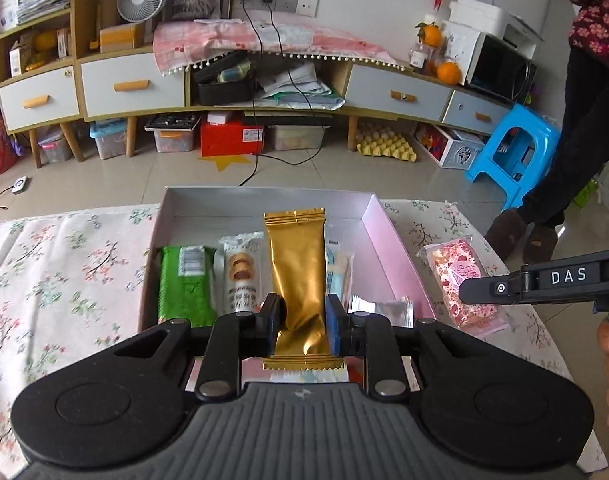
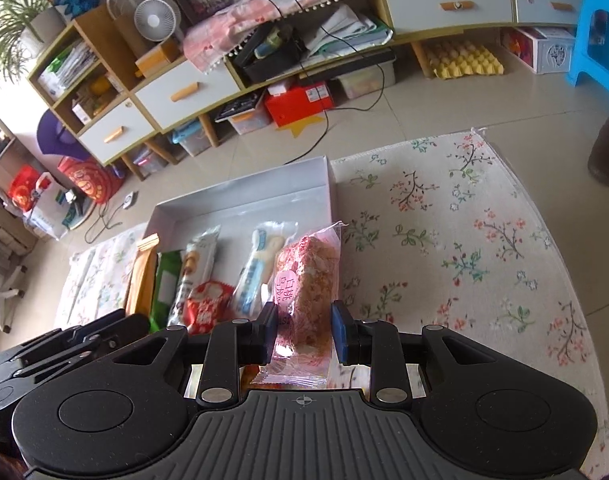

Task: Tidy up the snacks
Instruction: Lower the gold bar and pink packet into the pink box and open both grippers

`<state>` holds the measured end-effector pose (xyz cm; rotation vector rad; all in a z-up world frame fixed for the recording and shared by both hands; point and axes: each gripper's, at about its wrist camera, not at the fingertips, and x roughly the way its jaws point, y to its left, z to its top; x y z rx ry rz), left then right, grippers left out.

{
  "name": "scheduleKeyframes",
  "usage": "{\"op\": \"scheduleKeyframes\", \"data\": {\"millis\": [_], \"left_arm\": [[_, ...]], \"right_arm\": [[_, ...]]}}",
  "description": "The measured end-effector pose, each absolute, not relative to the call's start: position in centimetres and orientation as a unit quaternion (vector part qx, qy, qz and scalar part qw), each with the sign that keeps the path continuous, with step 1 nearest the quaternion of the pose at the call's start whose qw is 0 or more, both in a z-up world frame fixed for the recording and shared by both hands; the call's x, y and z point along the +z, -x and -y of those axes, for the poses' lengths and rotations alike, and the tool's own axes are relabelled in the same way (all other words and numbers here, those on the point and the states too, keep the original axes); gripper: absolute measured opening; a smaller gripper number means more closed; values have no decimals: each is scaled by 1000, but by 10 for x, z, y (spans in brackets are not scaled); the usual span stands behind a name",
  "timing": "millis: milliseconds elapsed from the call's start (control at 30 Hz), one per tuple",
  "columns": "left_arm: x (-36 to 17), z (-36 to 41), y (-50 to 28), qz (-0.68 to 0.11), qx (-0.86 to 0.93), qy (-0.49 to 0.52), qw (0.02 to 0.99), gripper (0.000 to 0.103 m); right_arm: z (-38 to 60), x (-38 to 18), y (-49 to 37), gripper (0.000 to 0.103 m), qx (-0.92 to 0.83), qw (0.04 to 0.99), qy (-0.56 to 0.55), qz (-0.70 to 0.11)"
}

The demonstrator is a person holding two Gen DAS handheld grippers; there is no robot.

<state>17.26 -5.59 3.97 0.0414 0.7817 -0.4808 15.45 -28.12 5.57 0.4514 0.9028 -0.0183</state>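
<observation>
My left gripper is shut on a gold foil snack pack and holds it over the open white box. In the box lie a green pack, a biscuit pack, a blue-white pack and a silver wrapper. My right gripper has its pads on either side of a pink nougat pack, close to it; the pack lies just right of the box. A red pack shows in the right wrist view. The right gripper also shows in the left wrist view.
A floral cloth covers the table. Beyond it are tiled floor, a long cabinet, a blue stool and a person standing at the right.
</observation>
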Motion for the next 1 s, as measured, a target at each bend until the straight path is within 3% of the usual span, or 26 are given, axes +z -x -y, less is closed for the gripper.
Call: {"op": "scheduleKeyframes", "data": {"millis": [600,700,1000], "left_arm": [[20,75,-199,-390,-228,-18,892,25],[24,66,-198,-389,-233,-2,891,26],[45,41,-188,-390,-229,61,890,28]], "right_arm": [[271,45,-200,30,11,885,-238,-400],[271,44,-199,35,-1,887,-239,-396],[283,63,-181,34,-10,882,-261,-393]]}}
